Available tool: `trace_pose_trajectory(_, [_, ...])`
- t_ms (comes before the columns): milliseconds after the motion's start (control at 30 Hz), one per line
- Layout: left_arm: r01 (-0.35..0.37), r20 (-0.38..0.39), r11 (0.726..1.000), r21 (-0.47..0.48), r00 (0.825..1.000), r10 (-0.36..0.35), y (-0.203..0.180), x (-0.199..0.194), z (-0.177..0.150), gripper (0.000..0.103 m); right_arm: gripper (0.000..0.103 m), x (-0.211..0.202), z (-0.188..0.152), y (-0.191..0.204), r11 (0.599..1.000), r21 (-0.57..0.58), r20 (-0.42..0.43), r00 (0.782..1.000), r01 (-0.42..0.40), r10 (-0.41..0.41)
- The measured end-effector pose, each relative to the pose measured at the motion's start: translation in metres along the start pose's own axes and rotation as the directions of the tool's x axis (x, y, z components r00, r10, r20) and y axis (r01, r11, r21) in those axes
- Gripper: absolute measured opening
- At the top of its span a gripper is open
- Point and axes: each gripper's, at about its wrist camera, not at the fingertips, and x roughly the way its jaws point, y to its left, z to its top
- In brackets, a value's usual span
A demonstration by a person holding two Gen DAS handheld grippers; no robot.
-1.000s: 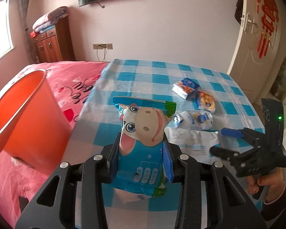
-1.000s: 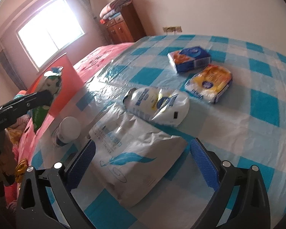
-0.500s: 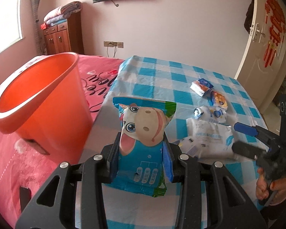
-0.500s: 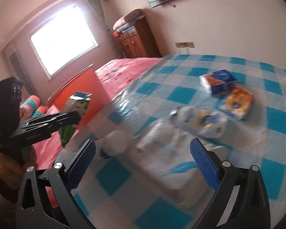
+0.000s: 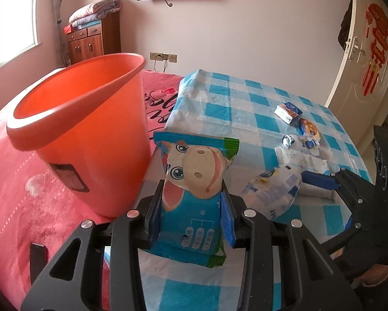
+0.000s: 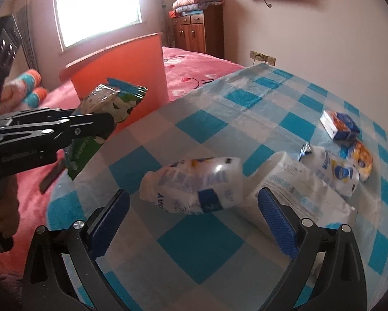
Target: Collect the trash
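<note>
**Cow pack heading for the bucket, bottle waiting in front of the right tool**

Left wrist view: I am holding the left gripper (image 5: 191, 223) clamped on the cow pack (image 5: 194, 189), its blue pads pressing both sides of the glossy, crinkled foil. The pack is standing upright between the jaws, long axis vertical. The bucket (image 5: 77, 129), smooth orange plastic with a rolled rim, is sitting up and to the left of the tool on the pink bedspread (image 5: 25, 207), mouth open. My left hand is the nearer one to it.

Right wrist view: I am keeping the right gripper (image 6: 194, 223) spread wide with nothing between the pads. A clear, crushed bottle (image 6: 194, 184) is lying just ahead of the jaws on the checked cloth (image 6: 199, 241), long axis crosswise to the fingers. A white bag (image 6: 292, 189) is lying beyond it to the right.
</note>
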Motion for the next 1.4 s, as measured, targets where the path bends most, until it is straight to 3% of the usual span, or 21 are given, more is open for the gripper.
trace_pose_trajectory(433, [0.026,-0.014,0.999,-0.04,1.0,-0.027,0.02,0.004,-0.015,0.04,0.098,0.035,0.008,0.009,0.997,-0.016,-0.084,0.993,0.079,-0.08])
trace_pose_trajectory(867, [0.047,-0.013,0.997,-0.057,0.999,-0.047,0.031,0.005,-0.022,0.04,0.094,0.034,0.006,0.013,0.99,-0.038,-0.09,0.986,0.137,-0.14])
trace_pose_trajectory(1400, [0.089,0.028,0.995,-0.04,0.996,-0.088,0.029,-0.008,-0.013,0.04,0.092,0.013,0.012,-0.006,0.991,0.075,-0.058,0.993,0.11,-0.106])
